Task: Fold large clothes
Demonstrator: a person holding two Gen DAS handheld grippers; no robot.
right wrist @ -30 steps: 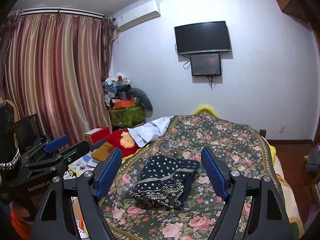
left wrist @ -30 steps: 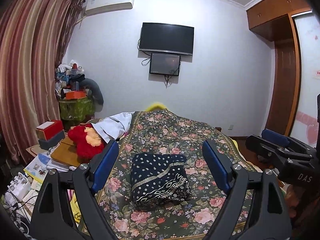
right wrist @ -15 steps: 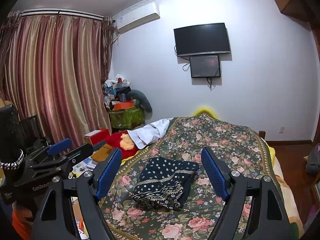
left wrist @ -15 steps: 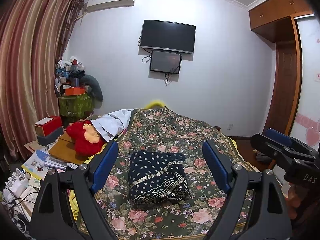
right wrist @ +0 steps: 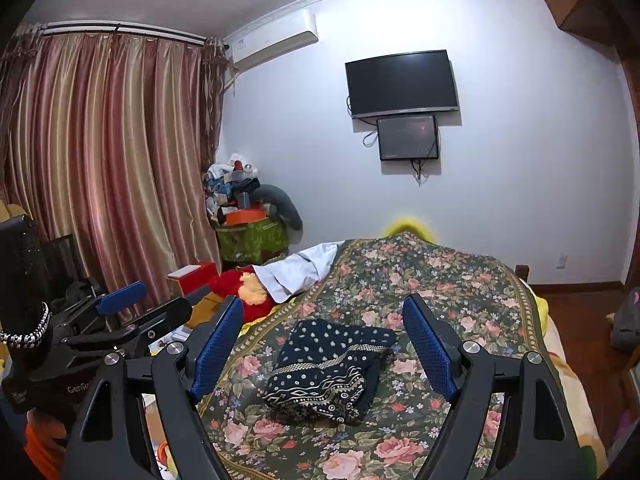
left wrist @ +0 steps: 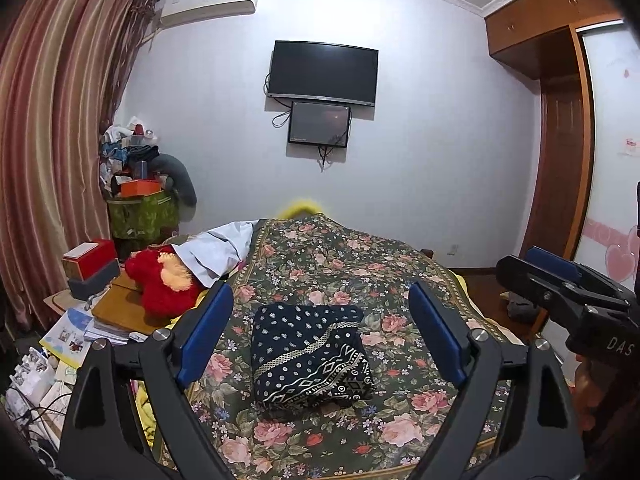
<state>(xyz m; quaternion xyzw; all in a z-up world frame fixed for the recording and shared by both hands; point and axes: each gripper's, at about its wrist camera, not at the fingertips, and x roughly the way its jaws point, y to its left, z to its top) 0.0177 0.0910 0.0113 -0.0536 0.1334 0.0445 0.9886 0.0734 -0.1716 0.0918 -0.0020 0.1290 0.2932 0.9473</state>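
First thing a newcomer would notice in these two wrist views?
The folded navy patterned garment lying mid-bed on the floral bedspread, framed between the open left gripper and, in the other view, the open right gripper. Next, the red plush toy at the bed's left edge.

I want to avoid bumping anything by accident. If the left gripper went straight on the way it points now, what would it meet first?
Probably the folded dark patterned garment on the floral bedspread: it lies framed between the open, empty jaws of the left gripper. Depth is unclear.
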